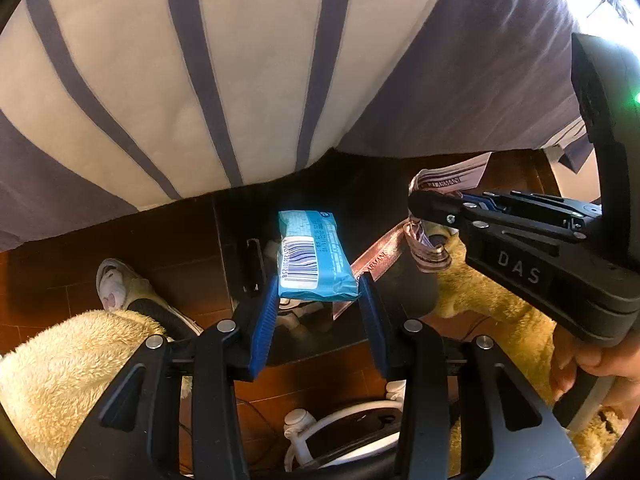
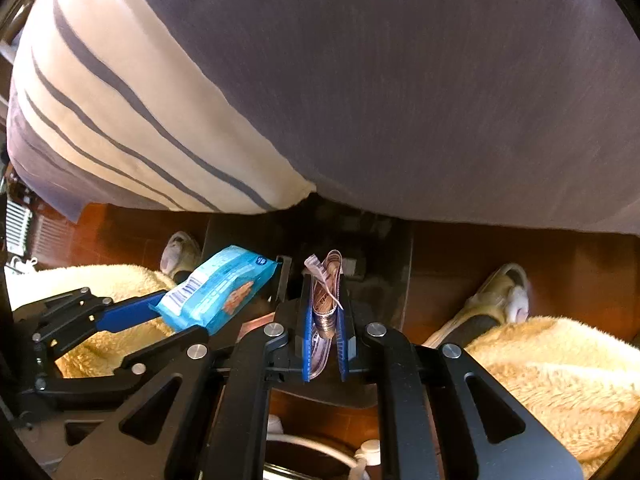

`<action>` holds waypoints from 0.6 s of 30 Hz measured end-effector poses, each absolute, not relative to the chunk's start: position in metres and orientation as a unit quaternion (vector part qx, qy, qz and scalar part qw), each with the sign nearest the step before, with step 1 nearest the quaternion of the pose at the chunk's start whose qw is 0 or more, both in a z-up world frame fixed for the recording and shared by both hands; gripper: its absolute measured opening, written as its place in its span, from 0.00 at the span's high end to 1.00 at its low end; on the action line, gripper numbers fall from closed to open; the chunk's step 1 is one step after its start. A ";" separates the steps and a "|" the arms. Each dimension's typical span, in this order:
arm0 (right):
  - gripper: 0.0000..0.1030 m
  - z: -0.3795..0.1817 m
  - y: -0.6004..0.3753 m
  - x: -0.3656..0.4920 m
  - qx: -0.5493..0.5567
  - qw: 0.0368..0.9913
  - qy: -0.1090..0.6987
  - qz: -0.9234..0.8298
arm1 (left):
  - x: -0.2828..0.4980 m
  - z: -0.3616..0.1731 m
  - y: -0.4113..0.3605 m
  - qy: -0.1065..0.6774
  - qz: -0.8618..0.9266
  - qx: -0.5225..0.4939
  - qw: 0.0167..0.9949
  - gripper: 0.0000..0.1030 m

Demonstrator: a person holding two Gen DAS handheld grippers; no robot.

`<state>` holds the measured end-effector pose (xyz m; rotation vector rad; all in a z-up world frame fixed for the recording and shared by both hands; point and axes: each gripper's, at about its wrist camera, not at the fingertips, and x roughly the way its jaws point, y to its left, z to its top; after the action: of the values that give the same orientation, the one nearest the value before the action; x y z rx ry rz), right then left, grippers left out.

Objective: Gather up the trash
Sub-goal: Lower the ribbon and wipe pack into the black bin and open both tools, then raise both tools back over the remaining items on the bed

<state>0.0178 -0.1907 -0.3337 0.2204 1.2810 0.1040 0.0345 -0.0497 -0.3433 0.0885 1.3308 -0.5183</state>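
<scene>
So both hands are loaded right now: the left tool (image 1: 318, 300) is pinching a blue snack wrapper (image 1: 314, 256) by its near end, pads pressed on either side, and the right tool (image 2: 325, 312) is squeezed nearly together on a crumpled shiny ribbon (image 2: 326, 304) with printed lettering. Both point steeply down over a dark box-like thing on the floor (image 1: 396, 280), which I'd guess is the bin, though I honestly can't make out its opening. What worries me is the wrapper: it's only held at one end and sticks out a long way past the pads, so any quick tilt could let it slide out and land on the brown tile floor (image 1: 60, 264) instead. The ribbon has a loose tail trailing toward the left tool in the left wrist view, so it could snag on the pads or drag out when released. Room is tight. The striped duvet (image 1: 160, 80) bulges over the bed edge right above the dark box, the person's slippers (image 2: 500, 300) and fluffy robe (image 2: 540, 380) sit on both sides, and a white cable (image 1: 340, 412) lies underneath. The two tools are close together, so releasing one at a time seems safer.
</scene>
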 end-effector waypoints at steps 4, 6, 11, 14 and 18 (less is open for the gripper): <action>0.87 -0.334 -0.193 0.019 0.108 0.793 0.598 0.046 | 0.034 -0.350 -0.047 0.619 -0.237 0.032 0.748 0.59; 0.75 -0.335 -0.194 0.021 0.113 0.791 0.599 0.046 | 0.034 -0.350 -0.046 0.618 -0.233 0.034 0.751 0.51; 0.49 -0.330 -0.196 0.022 0.117 0.796 0.592 0.046 | 0.032 -0.344 -0.043 0.611 -0.224 0.037 0.759 0.37; 0.35 -0.317 -0.200 0.022 0.121 0.804 0.580 0.039 | 0.029 -0.335 -0.039 0.601 -0.215 0.045 0.768 0.25; 0.12 -0.284 -0.209 0.017 0.107 0.832 0.545 0.018 | 0.025 -0.313 -0.033 0.582 -0.207 0.045 0.785 0.13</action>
<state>0.0171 -0.2089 -0.2841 0.2264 1.1547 0.0377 0.0252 -0.0325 -0.3129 0.0974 1.2560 -0.4458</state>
